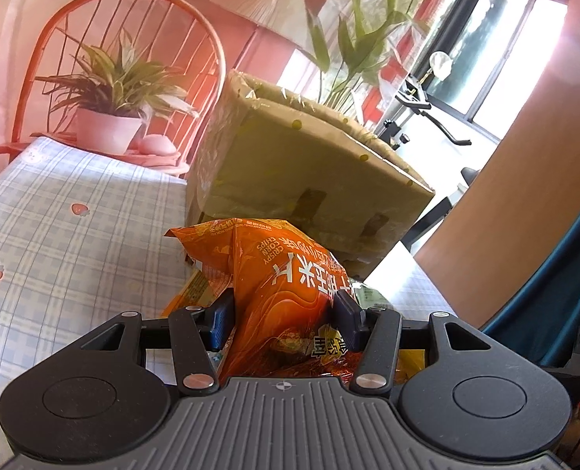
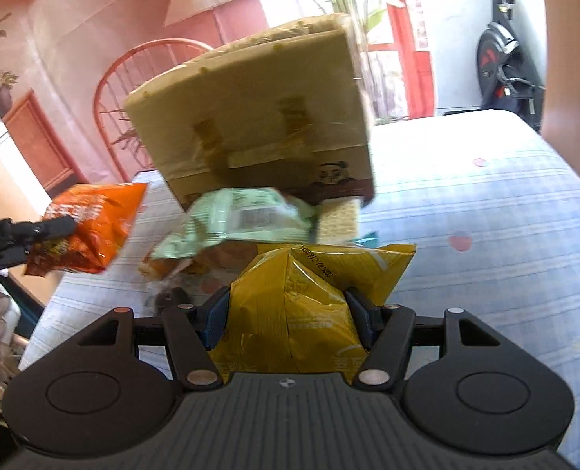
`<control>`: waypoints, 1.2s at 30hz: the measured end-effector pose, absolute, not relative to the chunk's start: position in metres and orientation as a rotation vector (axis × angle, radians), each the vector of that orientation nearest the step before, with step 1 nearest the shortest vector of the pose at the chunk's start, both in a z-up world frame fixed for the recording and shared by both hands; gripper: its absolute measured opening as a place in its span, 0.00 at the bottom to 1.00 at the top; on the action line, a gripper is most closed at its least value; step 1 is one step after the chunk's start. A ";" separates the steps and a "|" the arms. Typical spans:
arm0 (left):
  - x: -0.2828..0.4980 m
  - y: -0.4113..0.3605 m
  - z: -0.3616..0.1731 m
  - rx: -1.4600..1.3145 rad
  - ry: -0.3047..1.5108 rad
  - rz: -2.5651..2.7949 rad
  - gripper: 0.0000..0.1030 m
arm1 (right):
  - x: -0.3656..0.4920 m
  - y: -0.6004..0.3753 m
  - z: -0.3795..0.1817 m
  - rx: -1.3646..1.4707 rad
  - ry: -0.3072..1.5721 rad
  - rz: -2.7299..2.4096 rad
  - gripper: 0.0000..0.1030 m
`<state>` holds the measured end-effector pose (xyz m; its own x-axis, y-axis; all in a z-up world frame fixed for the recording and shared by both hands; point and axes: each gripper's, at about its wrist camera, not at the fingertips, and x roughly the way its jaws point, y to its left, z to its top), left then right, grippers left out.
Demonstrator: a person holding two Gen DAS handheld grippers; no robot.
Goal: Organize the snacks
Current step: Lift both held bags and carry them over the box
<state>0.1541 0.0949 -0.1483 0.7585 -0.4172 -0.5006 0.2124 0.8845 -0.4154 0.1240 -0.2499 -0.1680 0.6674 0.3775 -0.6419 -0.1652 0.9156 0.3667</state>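
Between the two blue pads of the left gripper (image 1: 286, 315) sits an orange corn-chip bag (image 1: 278, 286), pinched across its width — one pad presses each side, and the bag's crimped end sticks out past the fingertips while its lower part runs back toward the gripper body. From the right wrist view the same bag (image 2: 86, 231) hangs clear of the checked tablecloth (image 1: 74, 227), off to the left of the right gripper's fingers.

The right gripper (image 2: 288, 319) is clenched on a yellow snack bag (image 2: 309, 301) in the same way: the fingers squeeze the bag's middle, and its sealed top edge fans out wider just beyond the fingertips. Whether this bag rests on the cloth or is lifted cannot be told.

Ahead of both pairs of fingers stands a cardboard box (image 1: 301, 164), wrapped in clear tape, on the tablecloth. Just beyond the yellow bag, between the right fingertips and the box, lies a pale green packet (image 2: 239, 223) on top of other wrappers, with a wafer pack (image 2: 338, 219) beside it against the box's foot.

Further off, past the left fingers, a potted plant (image 1: 113, 98) sits on a red chair (image 1: 133, 8).
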 end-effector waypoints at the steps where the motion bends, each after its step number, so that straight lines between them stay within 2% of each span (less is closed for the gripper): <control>1: 0.154 0.095 -0.148 -0.347 0.621 -0.351 0.54 | 0.123 -0.254 -0.169 0.293 0.785 0.301 0.62; 13: 0.155 0.095 -0.121 -0.336 0.547 -0.365 0.54 | 0.130 -0.272 -0.141 0.280 0.669 0.279 0.62; 24: 0.159 0.095 -0.121 -0.348 0.562 -0.363 0.54 | 0.124 -0.278 -0.160 0.308 0.733 0.257 0.62; 36: 0.167 0.094 -0.117 -0.343 0.550 -0.382 0.54 | 0.127 -0.290 -0.146 0.292 0.687 0.232 0.62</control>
